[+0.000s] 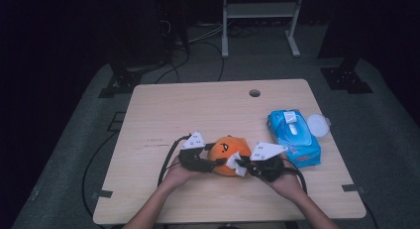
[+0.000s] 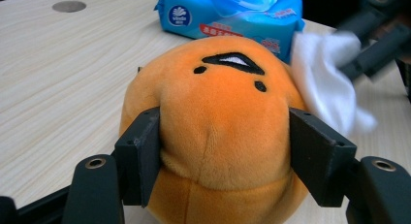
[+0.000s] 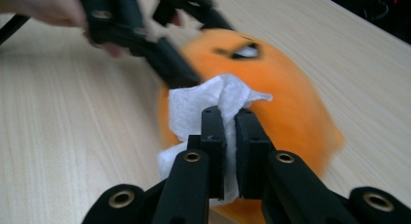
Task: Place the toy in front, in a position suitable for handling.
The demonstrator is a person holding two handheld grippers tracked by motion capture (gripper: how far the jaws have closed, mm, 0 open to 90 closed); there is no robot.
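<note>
Near the front edge of the pale wood-grain table (image 1: 163, 115) sits a round, fuzzy orange plush toy (image 2: 218, 122), squeezed at both flanks by the left gripper (image 2: 223, 151) with its blocky black pads. The right gripper (image 3: 230, 136) pinches a crumpled white wipe (image 3: 213, 100) against the plush's right side. A glossy blue wipes pack (image 1: 293, 137) lies far right.

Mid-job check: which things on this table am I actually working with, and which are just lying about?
In use:
- round orange plush toy, clamped in left tongs
- white wet wipe, pinched in right tongs

Lying about:
- blue wet-wipe pack
- round white plastic lid
</note>
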